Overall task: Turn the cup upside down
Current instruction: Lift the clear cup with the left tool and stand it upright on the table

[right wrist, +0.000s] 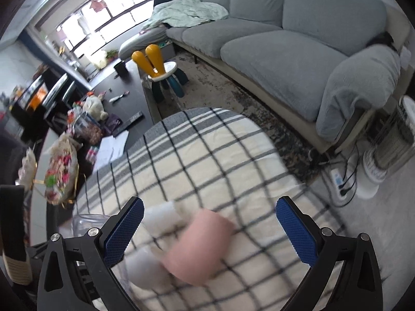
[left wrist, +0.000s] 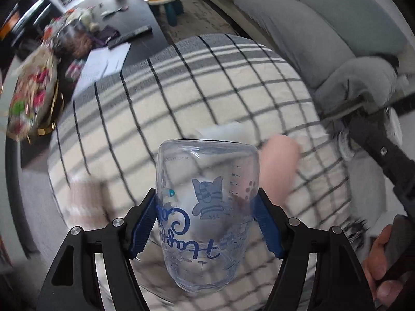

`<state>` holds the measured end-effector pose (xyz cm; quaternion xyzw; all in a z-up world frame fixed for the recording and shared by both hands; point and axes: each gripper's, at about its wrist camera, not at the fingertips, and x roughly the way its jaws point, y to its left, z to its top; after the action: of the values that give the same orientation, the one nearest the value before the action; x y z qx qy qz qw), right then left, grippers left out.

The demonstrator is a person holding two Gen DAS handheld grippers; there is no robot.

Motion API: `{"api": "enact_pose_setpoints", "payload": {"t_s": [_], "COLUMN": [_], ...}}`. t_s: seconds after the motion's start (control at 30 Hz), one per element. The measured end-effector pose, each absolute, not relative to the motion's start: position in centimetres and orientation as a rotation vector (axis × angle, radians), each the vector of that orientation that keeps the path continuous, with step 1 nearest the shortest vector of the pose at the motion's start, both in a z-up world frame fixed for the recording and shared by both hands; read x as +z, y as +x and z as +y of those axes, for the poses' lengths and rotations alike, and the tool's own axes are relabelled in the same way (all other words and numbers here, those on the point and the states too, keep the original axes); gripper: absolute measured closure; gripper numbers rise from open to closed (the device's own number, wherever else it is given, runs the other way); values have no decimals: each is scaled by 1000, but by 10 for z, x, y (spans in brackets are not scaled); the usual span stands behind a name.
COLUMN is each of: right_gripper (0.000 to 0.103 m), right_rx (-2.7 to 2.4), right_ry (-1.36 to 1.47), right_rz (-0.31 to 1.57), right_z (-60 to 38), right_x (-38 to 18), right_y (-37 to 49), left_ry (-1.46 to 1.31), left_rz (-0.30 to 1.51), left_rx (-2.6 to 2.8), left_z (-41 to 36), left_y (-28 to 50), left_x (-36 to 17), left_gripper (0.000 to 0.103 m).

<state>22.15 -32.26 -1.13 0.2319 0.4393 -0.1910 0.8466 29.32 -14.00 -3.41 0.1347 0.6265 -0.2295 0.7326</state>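
A clear plastic cup (left wrist: pixel 205 207) with blue cat drawings and blue lettering is held between the blue pads of my left gripper (left wrist: pixel 205 223). The print reads upside down and the cup's wider end points away from the camera, above the checked tablecloth (left wrist: pixel 181 90). My right gripper (right wrist: pixel 210 230) is open and empty above the same cloth (right wrist: pixel 207 155). A pink cup (right wrist: pixel 199 246) lies blurred between its fingers, with a white object (right wrist: pixel 163 217) beside it. The pink cup also shows in the left wrist view (left wrist: pixel 277 165). A bit of the clear cup (right wrist: pixel 85 223) shows at left.
A grey sofa (right wrist: pixel 272 41) stands at the back right. A dark coffee table (right wrist: pixel 124 96) with papers, remotes and snack bags is at the left. A child's stool (right wrist: pixel 166 77) with yellow ears stands between them. A heater (right wrist: pixel 391 142) and power strip (right wrist: pixel 339 184) sit at right.
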Motion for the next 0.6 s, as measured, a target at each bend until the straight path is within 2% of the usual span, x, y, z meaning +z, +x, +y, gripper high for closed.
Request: {"api": "enact_pose_setpoints", "payload": {"t_s": [0.2, 0.6], "right_gripper": [1, 1], "right_rx": [-385, -359], "right_ry": [413, 366], "right_rz": [965, 1156], "right_z": [-362, -403], "right_x": [-14, -72], "right_y": [174, 106], "left_ry": [103, -157], "left_rz": [1444, 1618], "left_rx": [-486, -396], "left_z": [-167, -191], "left_y": [229, 153], "left_x": [-49, -125], "left_gripper": [32, 32]}}
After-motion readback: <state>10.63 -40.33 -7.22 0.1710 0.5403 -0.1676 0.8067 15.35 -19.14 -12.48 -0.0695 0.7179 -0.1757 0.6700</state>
